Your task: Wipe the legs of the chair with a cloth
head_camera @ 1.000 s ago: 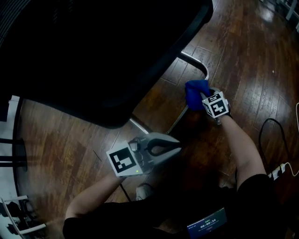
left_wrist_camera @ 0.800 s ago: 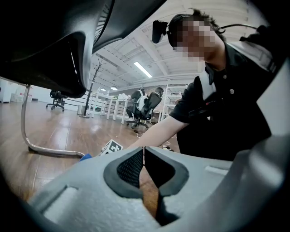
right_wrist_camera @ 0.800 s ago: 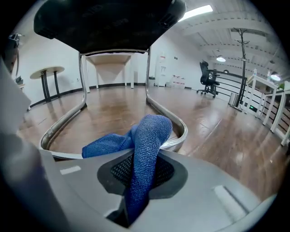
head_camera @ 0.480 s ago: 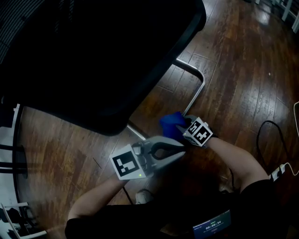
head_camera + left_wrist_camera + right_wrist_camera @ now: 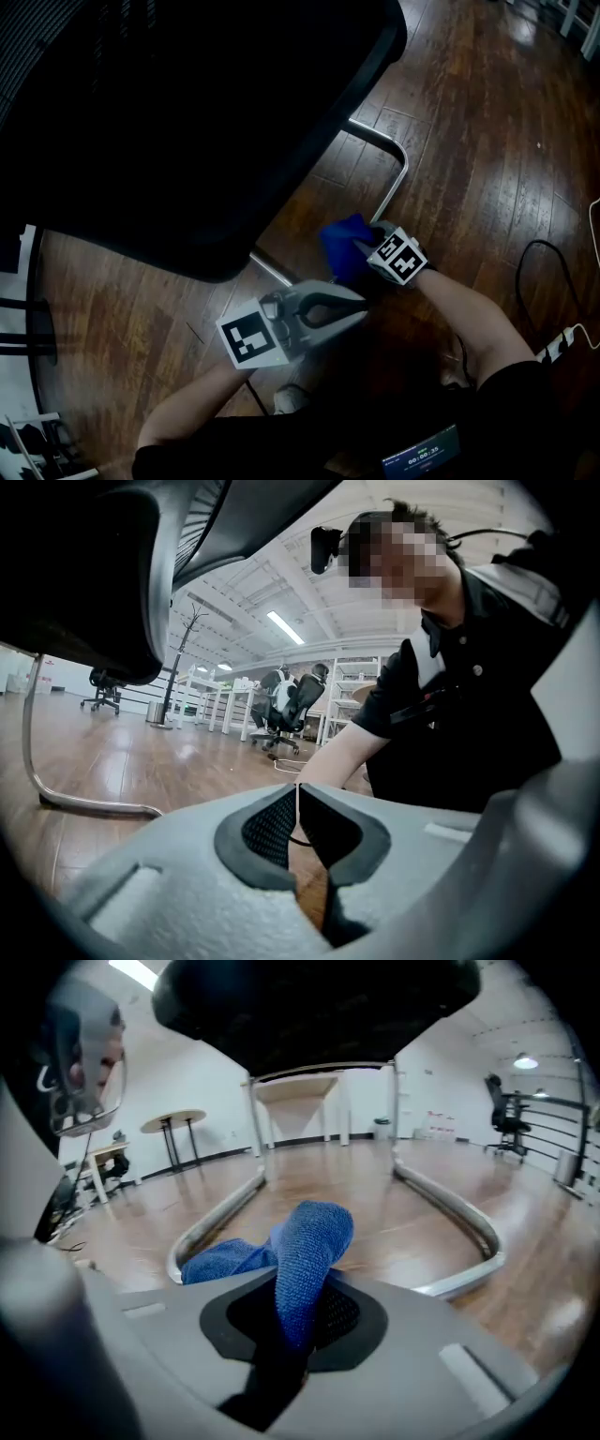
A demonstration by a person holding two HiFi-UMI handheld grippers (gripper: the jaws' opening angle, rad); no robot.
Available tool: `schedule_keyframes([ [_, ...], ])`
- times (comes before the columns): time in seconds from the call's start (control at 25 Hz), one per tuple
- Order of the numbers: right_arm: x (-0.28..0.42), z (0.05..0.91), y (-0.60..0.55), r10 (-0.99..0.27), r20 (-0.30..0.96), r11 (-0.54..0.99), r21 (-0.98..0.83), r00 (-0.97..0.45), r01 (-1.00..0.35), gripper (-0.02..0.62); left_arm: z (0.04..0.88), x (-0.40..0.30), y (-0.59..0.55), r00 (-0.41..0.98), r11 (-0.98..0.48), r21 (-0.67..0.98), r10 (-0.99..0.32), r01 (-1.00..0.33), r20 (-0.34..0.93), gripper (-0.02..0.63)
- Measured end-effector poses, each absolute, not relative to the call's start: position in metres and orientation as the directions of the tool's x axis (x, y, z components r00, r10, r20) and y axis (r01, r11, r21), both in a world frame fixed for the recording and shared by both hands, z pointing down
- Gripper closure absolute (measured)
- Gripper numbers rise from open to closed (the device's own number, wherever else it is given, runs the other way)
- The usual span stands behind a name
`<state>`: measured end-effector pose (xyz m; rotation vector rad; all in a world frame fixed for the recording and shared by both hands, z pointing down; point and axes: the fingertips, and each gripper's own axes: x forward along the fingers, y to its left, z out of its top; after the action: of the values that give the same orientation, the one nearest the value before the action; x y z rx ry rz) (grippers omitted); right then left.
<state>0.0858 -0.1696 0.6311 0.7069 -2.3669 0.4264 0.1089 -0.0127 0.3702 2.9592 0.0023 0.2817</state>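
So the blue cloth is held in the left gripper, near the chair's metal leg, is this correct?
Not quite. The blue cloth is held in the right gripper, as the right gripper view shows; the left gripper is shut with nothing in it. The cloth is indeed near the chair's metal leg.

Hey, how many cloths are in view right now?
1: a blue cloth, pinched in the right claw, beside the chair's metal leg. More could be hidden under the seat.
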Motion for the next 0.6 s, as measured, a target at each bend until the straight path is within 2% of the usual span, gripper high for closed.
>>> schedule_keyframes([
  [0.12,0.152,0.631,-0.234,-0.549,0.653,0.647,-0.065,-0.522,-0.760,0.538,0.374,0.106,-0.012,0.979,-0.982,0.186,0.016,-0.023,0.205,0.604],
  [0.24,0.208,0.628,-0.280,-0.637,0.668,0.488,-0.038,-0.385,-0.872,0.538,0.376,0.102,-0.011,0.978,-0.979,0.201,0.018,-0.025,0.209,0.604],
  [0.44,0.248,0.626,-0.306,-0.695,0.666,0.350,-0.016,-0.271,-0.937,0.538,0.377,0.089,-0.011,0.978,-0.971,0.232,-0.004,-0.053,0.209,0.604],
  [0.6,0.232,0.628,-0.288,-0.703,0.651,0.316,-0.074,-0.286,-0.946,0.545,0.379,0.088,-0.013,0.980,-0.970,0.238,-0.004,-0.053,0.198,0.604],
])
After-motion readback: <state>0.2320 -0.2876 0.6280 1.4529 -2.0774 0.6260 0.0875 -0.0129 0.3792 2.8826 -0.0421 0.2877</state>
